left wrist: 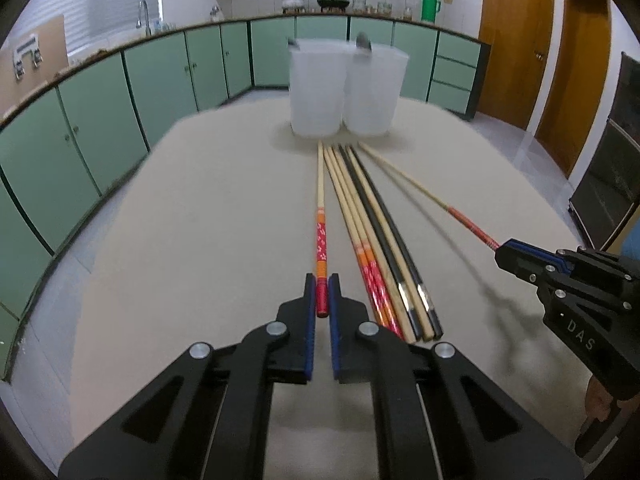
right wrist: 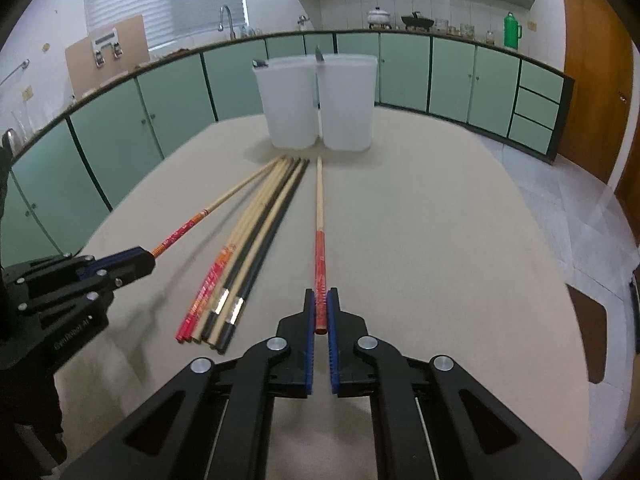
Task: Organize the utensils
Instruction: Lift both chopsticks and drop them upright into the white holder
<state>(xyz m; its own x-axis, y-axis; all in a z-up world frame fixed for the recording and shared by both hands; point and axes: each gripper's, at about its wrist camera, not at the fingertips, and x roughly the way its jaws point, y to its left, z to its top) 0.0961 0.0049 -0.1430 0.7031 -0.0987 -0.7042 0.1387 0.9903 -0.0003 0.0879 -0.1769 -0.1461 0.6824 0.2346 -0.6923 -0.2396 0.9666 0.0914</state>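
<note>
Pick-up step: left gripper [left wrist: 321, 292] clamps a red-ended chopstick [left wrist: 320, 200], tip at 12 o'clock toward tubs [left wrist: 316, 92]. Bundle [left wrist: 384, 248] lies on table [left wrist: 200, 220] between. Right gripper [right wrist: 321, 308] pinches another stick [right wrist: 319, 216], seemingly lifted. Next: raise both, tip them upright over a tub, drop in

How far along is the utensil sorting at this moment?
Early to midway. Done: metal utensil tips already poke from the two translucent white plastic containers. In hand: the left gripper and right gripper each clamp one red-handled wooden chopstick. Left: a bundle of wooden and black chopsticks lying on the beige table.
</note>
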